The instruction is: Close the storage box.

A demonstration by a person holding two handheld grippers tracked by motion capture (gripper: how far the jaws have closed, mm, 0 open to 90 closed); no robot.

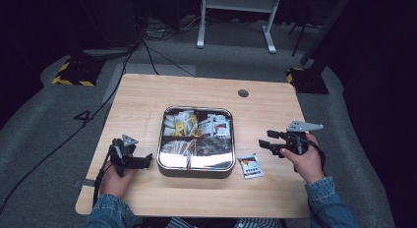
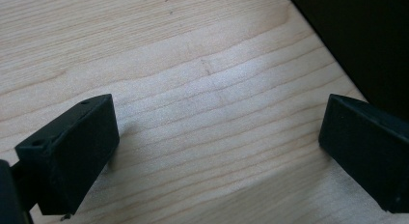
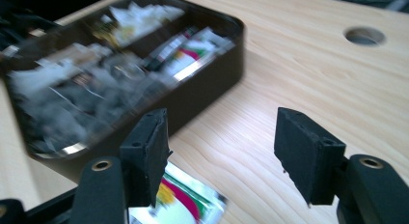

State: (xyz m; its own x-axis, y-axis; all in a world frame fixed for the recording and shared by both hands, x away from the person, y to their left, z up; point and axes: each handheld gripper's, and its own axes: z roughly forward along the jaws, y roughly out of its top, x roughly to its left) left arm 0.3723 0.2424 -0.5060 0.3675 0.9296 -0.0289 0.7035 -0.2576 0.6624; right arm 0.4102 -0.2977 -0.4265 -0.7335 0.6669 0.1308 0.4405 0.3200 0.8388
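Observation:
A square metal tin [image 1: 195, 172] with compartments full of small packets sits in the middle of the wooden table [image 1: 147, 98]. One loose sachet [image 1: 251, 165], white with red and green print, lies just right of the tin. My right gripper [image 1: 264, 139] hovers to the right of the tin, jaws open and pointing left, with nothing between them. In the right gripper view the sachet [image 3: 185, 204] lies under the left jaw of my right gripper [image 3: 222, 147], with the tin [image 3: 212, 84] beyond. My left gripper [image 1: 146, 161] rests left of the tin, and in its own view the left gripper [image 2: 217, 132] is open over bare wood.
A round cable hole [image 1: 243, 93] sits in the table behind the tin, and it appears as a cable hole [image 3: 364, 36] at the upper right of the right gripper view. Cables and a stand's feet lie on the grey floor beyond the table.

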